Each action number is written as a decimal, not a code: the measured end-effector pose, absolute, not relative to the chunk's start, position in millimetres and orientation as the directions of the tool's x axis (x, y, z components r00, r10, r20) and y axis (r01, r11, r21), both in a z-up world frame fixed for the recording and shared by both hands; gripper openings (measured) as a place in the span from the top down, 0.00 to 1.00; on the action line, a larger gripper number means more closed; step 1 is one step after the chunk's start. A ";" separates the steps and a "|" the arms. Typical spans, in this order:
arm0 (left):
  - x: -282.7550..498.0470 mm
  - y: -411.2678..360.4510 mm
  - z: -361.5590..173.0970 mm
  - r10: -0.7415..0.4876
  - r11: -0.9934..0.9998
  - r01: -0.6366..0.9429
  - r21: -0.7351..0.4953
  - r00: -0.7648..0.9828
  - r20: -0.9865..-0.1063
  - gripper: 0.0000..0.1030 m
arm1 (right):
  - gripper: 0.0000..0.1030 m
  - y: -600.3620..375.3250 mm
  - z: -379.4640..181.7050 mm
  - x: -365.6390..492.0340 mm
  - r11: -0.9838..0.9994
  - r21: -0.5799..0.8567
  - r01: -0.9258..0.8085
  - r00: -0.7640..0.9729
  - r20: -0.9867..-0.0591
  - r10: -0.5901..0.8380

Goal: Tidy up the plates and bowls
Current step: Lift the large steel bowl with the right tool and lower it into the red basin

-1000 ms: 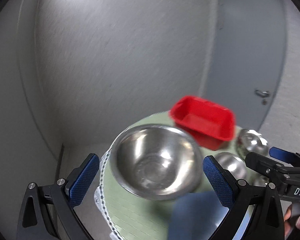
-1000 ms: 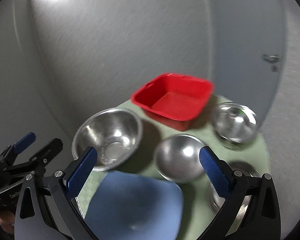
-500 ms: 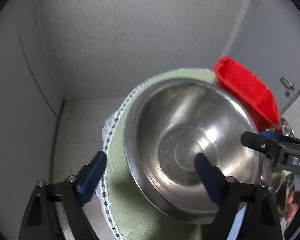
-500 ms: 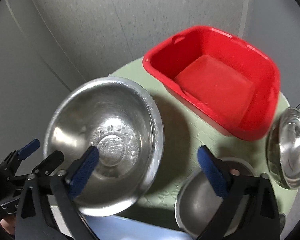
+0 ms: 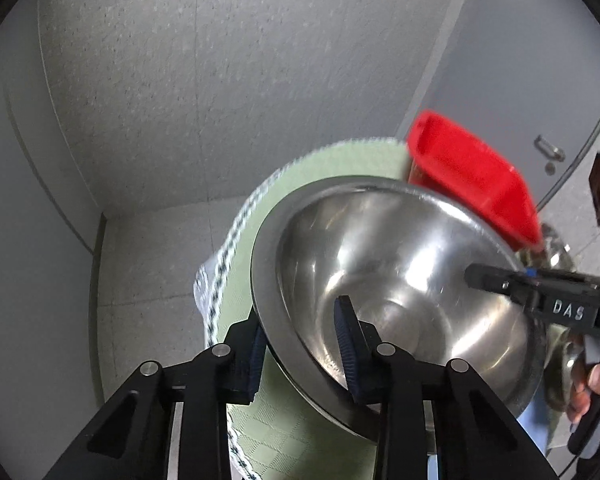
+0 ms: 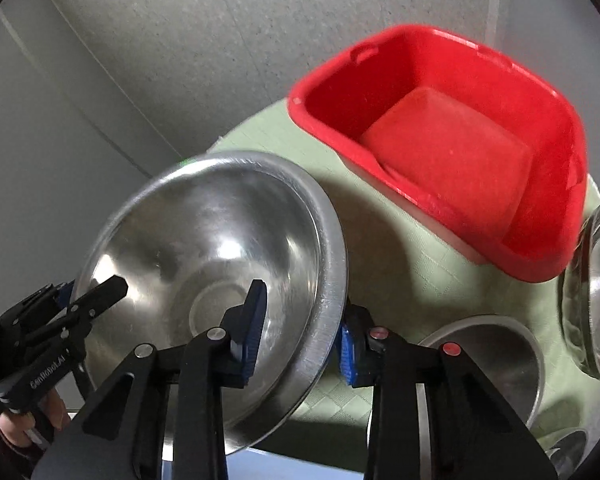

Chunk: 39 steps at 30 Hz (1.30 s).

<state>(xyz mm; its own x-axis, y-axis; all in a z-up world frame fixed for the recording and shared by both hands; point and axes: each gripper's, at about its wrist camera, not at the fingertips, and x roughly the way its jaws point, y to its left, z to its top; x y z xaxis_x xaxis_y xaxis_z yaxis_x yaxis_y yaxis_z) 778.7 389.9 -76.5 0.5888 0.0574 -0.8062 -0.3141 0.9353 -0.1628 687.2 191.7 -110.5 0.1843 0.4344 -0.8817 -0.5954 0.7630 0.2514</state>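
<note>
Both grippers came down w/ jaws wide a sec ago; now closing on big steel bowl (image 5: 404, 280) rim. Left gripper (image 5: 300, 348) clamps near-left edge, right gripper (image 6: 300, 328) the opposite side, pads on metal. Bowl on green mat (image 6: 412, 256), beside red tub (image 6: 452, 148). Prob. two-handed lift next.

Large steel bowl (image 5: 400, 280), tilted, rim clamped, beside red tub (image 6: 452, 144)
</note>
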 end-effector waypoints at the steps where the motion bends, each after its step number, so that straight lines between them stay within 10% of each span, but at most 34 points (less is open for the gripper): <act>1: 776.0 391.2 -67.6 0.071 0.941 -0.305 -0.147 0.603 -0.794 0.72 | 0.69 191.3 -104.9 685.5 0.760 0.256 -0.598 0.189 -0.876 0.444; 16: 854.1 352.2 -8.3 -0.058 0.991 -0.039 -0.128 0.736 -0.674 0.72 | 0.69 124.2 -27.3 731.3 0.819 0.300 -0.488 0.368 -0.781 0.505; 39: 1015.8 293.9 -93.8 -0.066 0.998 0.059 -0.038 0.600 -0.797 0.70 | 0.69 92.1 -78.1 819.7 0.920 0.183 -0.347 0.396 -0.861 0.321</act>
<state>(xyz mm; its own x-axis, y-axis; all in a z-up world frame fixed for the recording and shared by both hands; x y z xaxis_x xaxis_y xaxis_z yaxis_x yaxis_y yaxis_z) 1015.8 293.9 -93.8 0.5998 -0.0657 -0.7975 0.0589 0.9975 -0.0379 819.7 92.1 -78.1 0.3957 0.3208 -0.8605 -0.3469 0.9198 0.1834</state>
